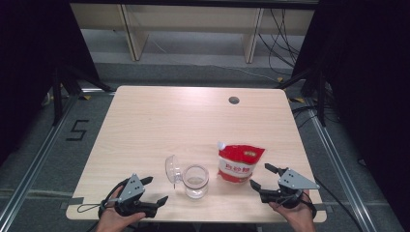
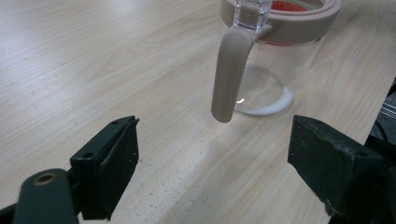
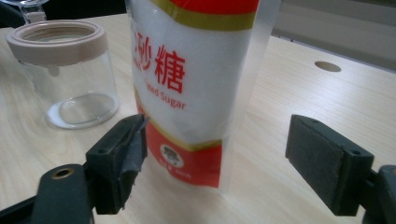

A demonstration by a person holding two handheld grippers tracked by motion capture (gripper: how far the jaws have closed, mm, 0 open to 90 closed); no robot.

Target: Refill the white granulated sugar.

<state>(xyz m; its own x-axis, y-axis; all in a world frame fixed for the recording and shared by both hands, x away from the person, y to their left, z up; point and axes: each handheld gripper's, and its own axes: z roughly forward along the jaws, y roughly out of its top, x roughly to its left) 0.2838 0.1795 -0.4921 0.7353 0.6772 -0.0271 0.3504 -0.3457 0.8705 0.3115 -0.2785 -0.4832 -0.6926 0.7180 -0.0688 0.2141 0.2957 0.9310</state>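
**Stock at the near table edge: jar, sugar pouch, two open claws**

Item 1, left gripper point(image 1: 155, 189). I hold it low at the near left corner of the table point(image 1: 159, 121). Its jaws stand wide with nothing between them; in the left gripper view they frame bare wood, with the jar's handle point(image 2: 229, 74) hanging just ahead.

Item 2, clear jar point(image 1: 196, 181). It stands upright, near the front edge, between my two grippers. A beige collar rings its mouth, and the hinged clear lid point(image 1: 172, 168) is tipped open to its left. A thin white ring sits at the bottom; otherwise it looks empty.

Item 3, sugar pouch point(image 1: 238, 164). Red and white, it stands just right of the jar, apart from it, spout corner at the upper left. The right gripper view shows it upright and close.

Item 4, right gripper point(image 1: 261, 176). Its jaws are spread wide, and the pouch's lower edge sits in the gap, untouched by the pads point(image 3: 122, 158) as far as I can tell.

Risks, as I judge them: the pouch is soft and stands on a narrow base, so an off-centre squeeze low down could fold it or topple it onto the jar. The jar is light and close to the edge; a nudge from either claw could slide it off or swing the lid shut.
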